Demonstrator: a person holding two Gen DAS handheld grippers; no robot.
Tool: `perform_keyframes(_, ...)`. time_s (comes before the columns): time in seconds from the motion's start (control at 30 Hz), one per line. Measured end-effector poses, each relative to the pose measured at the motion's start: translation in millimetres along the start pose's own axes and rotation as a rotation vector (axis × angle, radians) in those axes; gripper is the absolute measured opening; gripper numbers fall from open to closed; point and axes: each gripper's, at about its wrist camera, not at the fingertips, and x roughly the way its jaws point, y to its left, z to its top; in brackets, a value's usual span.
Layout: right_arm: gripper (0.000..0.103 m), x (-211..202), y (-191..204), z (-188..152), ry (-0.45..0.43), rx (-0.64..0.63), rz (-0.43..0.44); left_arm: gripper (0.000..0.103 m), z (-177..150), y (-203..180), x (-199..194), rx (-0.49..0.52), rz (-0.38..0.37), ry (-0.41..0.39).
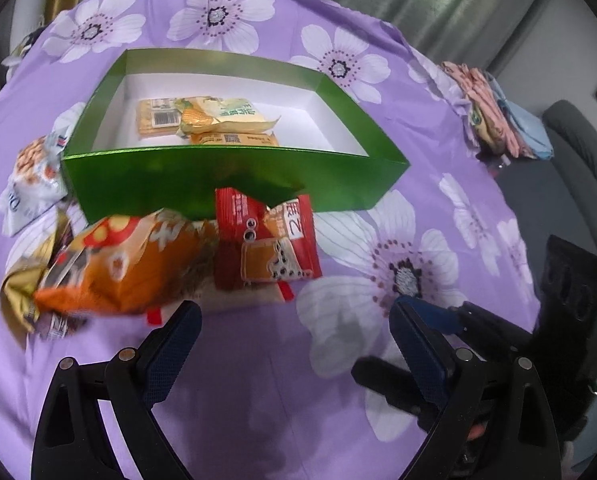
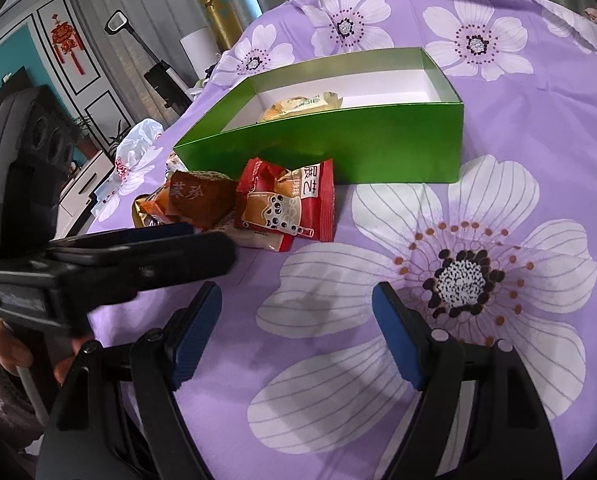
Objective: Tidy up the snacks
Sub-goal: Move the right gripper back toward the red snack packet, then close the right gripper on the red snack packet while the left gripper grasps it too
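Crinkly foil snack packets (image 1: 234, 252) lie heaped on the purple flowered cloth (image 1: 438, 216) just near of the glossy green box (image 1: 234, 184) — yellow packets (image 1: 202, 120) already inside. Both the left gripper (image 1: 294, 320) and the right gripper (image 2: 298, 300) hang with jaws apart, empty — blue ribbed pads showing.

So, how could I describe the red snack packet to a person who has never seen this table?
Find the green box on the purple flowered cloth. In front of its near wall lies a heap of loose snacks. The red packet is at the heap's right end, beside the orange bag; it alone shows a drawing of a drink cup with black dots.
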Motion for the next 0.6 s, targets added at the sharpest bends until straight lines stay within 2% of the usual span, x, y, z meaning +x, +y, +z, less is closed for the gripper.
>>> perform_keyframes(0.27, 0.078, 22, -3, 17, 0.015, -0.025, 0.024, 0.095, 18, 2, 16, -0.001, 0.039, -0.022)
perform_keyframes(0.6, 0.078, 44, -5, 39, 0.036, -0.057, 0.049, 0.095, 24, 11, 25, -0.025, 0.045, 0.020)
